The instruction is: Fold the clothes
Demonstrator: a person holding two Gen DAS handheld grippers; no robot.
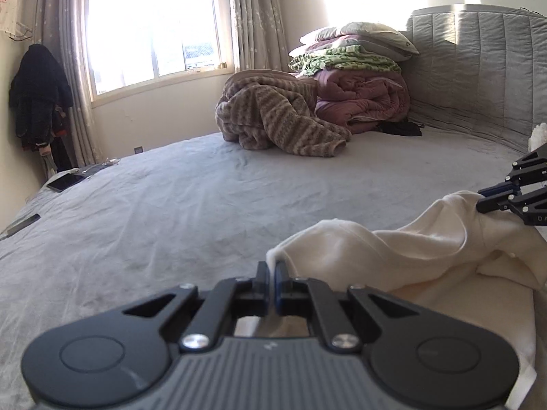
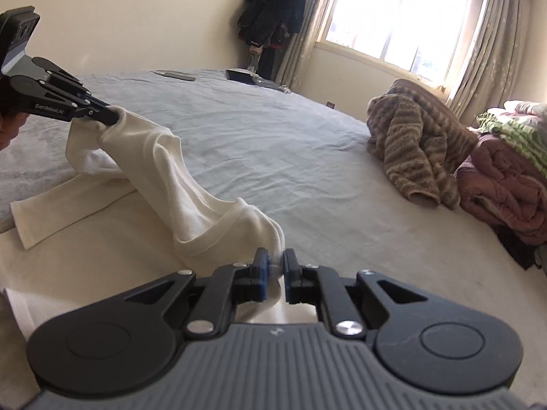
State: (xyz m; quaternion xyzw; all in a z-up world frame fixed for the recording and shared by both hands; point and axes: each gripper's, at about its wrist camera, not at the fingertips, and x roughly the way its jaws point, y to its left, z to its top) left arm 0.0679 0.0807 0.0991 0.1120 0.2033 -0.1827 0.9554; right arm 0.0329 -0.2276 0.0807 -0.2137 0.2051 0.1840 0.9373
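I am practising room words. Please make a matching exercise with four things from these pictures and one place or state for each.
Things:
1. shirt
2. striped blanket
3. dark coat
4. tablet

Places or states:
A. hanging in the corner
B. flat at the bed's far edge
C. held by both grippers
D. heaped beside the purple quilt

Pairs: 1-C, 2-D, 3-A, 4-B

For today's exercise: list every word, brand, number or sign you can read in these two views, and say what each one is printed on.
"GenRobot.AI": on the side of the left claw, seen in the right wrist view.
"DA": cut-off letters on the right claw, at the edge of the left wrist view; the rest is out of frame.
Paper on the wall: red marks, too blurred to read.
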